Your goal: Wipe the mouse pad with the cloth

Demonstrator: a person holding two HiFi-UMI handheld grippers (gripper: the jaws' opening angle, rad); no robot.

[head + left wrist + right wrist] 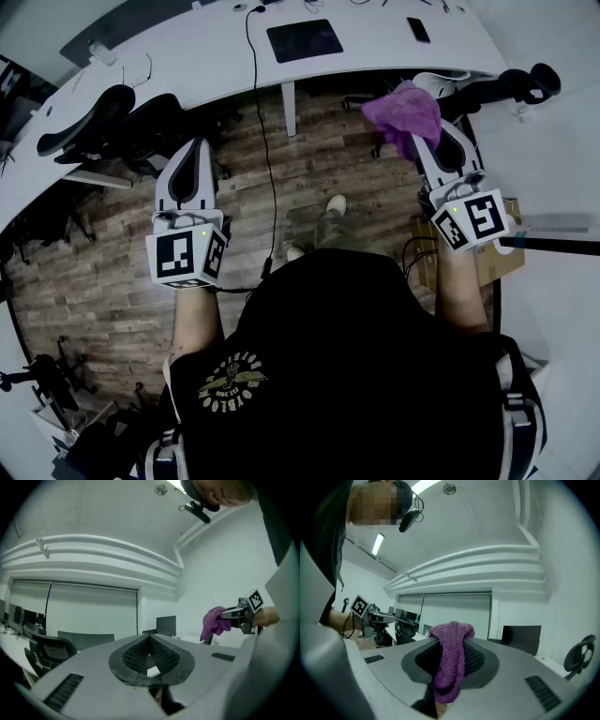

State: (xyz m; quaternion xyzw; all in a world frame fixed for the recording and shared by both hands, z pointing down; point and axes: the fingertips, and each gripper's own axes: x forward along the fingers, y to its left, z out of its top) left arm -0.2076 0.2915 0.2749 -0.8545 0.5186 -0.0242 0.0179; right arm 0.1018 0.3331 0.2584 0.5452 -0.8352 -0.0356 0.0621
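The dark mouse pad (303,39) lies on the white desk (187,61), far ahead of both grippers. My right gripper (419,131) is shut on the purple cloth (403,111). It holds the cloth in the air short of the desk's front edge, to the right of the pad. In the right gripper view the cloth (450,660) drapes over and between the jaws. My left gripper (195,146) hangs over the wooden floor at the left, its jaws together with nothing between them (149,654). The left gripper view also catches the cloth (213,620) and the right gripper (230,614).
A black phone (419,30) lies on the desk right of the pad. A black cable (260,112) drops from the desk to the floor. Black office chairs (103,117) stand under the desk at the left and another (502,86) at the right. A cardboard box (499,261) sits by my right arm.
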